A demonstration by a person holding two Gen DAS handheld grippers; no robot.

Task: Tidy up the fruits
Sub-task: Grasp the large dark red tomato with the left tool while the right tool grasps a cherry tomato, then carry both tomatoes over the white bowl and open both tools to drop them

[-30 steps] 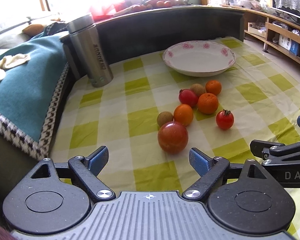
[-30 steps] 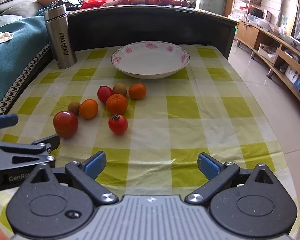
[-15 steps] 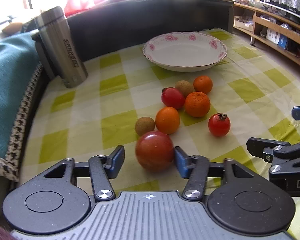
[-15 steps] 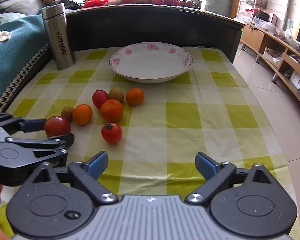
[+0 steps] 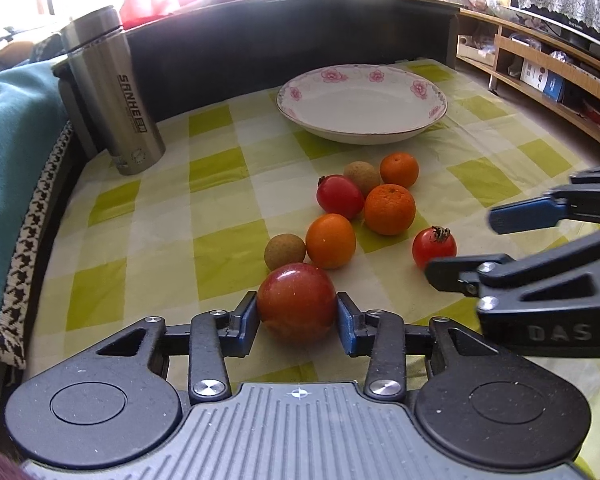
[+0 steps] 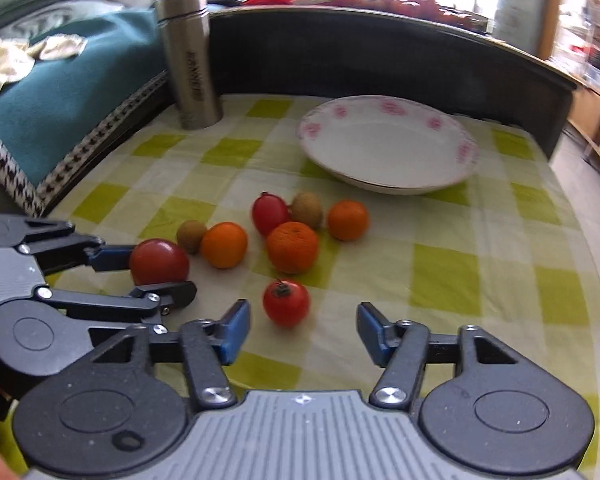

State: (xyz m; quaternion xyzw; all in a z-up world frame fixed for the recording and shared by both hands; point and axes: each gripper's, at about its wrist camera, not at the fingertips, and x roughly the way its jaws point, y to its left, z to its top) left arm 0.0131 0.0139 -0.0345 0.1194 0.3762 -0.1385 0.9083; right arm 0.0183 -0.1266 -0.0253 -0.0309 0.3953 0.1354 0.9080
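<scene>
Left gripper point(image 5: 296, 316) has its blue pads pressed to both flanks of the big tomato point(image 5: 296, 302), which we judge still rests on the checked cloth point(image 5: 220, 248), nearest of the fruit. From that grasp the plate point(image 5: 361, 136) lies ahead and slightly right, beyond the cluster: a rough brown longan point(image 5: 284, 251), a smooth orange point(image 5: 330, 241), a second, oval tomato point(image 5: 339, 196) and a dimpled mandarin point(image 5: 389, 209).

Right gripper point(image 6: 300, 334) stands wide, with the small stemmed tomato point(image 6: 286, 303) just ahead between its fingers, left of centre; the blur leaves contact unclear to us. Round and glossy, both tomatoes want a gentle squeeze. The plate, glazed white with pink roses, is bare.
</scene>
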